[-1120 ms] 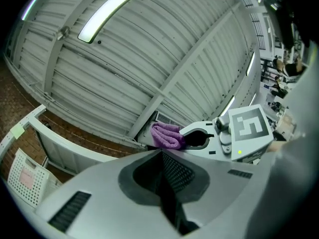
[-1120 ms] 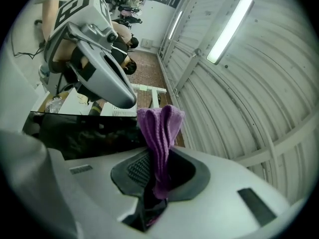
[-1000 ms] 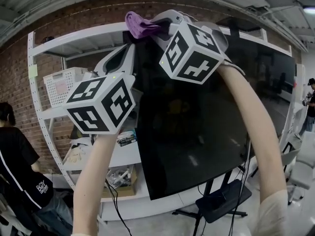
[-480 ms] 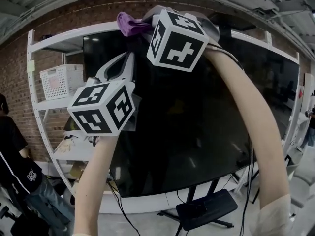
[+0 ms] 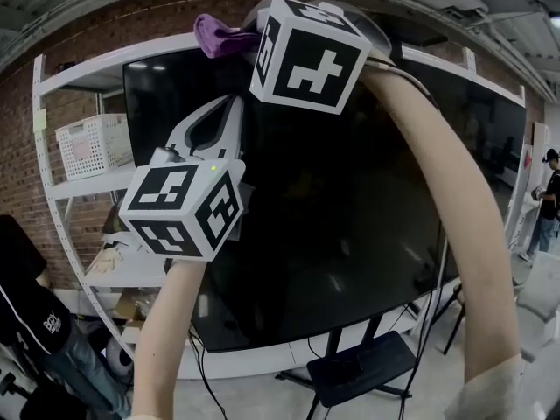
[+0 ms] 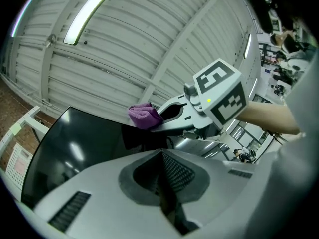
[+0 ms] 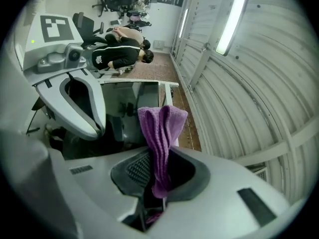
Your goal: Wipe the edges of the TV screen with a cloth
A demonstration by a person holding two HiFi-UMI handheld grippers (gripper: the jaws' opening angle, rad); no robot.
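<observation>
A large black TV screen [image 5: 350, 208] fills the middle of the head view. My right gripper [image 5: 252, 42] is raised to the TV's top edge and is shut on a purple cloth [image 5: 219, 35], which rests on that edge a little right of the top left corner. In the right gripper view the cloth [image 7: 160, 133] stands up out of the jaws of the right gripper [image 7: 157, 158]. My left gripper [image 5: 229, 103] is shut with nothing in it, held in front of the screen's upper left part, below the cloth. The left gripper view shows the cloth [image 6: 144, 116] above the left gripper [image 6: 162, 156].
A white shelf rack [image 5: 61, 191] with a white basket [image 5: 87, 143] stands behind the TV against a brick wall. A person in black [image 5: 26, 331] sits at the lower left, and another person [image 5: 547, 191] stands far right. The TV stand's base [image 5: 359, 370] and cables lie below.
The right gripper and cloth were at the TV's top left corner and now sit further right along the top edge. The view has swung left, showing more of the screen. The left gripper stays shut.
</observation>
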